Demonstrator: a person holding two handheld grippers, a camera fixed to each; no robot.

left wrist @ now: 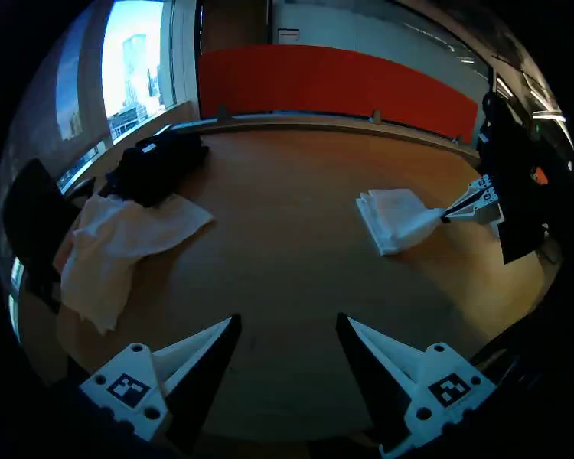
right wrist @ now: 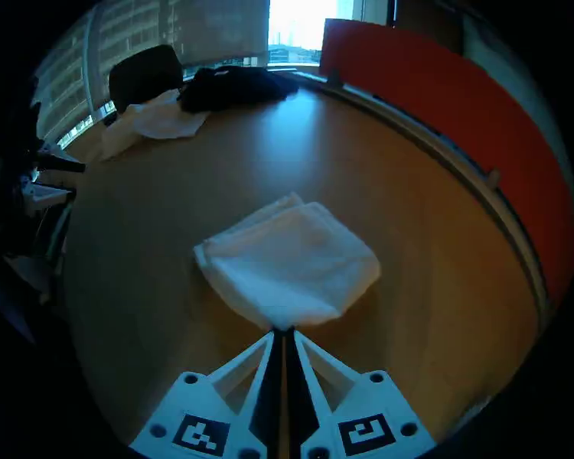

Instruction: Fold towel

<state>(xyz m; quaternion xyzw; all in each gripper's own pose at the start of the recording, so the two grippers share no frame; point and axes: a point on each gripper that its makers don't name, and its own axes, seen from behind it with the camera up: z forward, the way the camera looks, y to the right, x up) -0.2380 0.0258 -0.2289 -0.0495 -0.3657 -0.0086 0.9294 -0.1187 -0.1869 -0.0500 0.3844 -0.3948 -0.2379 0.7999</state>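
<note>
Looking across a broad wooden table point(left wrist: 287, 222) toward a red panel point(left wrist: 325, 80) and a bright window point(left wrist: 134, 69). Pinching the near corner of the towel point(right wrist: 287, 264) with the right gripper point(right wrist: 285, 340), fingers pressing together on the cloth. Lying well out on the table, folded into a thick white square, layered edges showing, drawing to a point at the pinched corner. Holding the left gripper point(left wrist: 287, 321) over bare wood, fingers spreading wide, gripping nothing. Sitting well apart by the window: a rumpled white cloth point(left wrist: 119, 245) touching a dark bundle point(left wrist: 157, 164).
</note>
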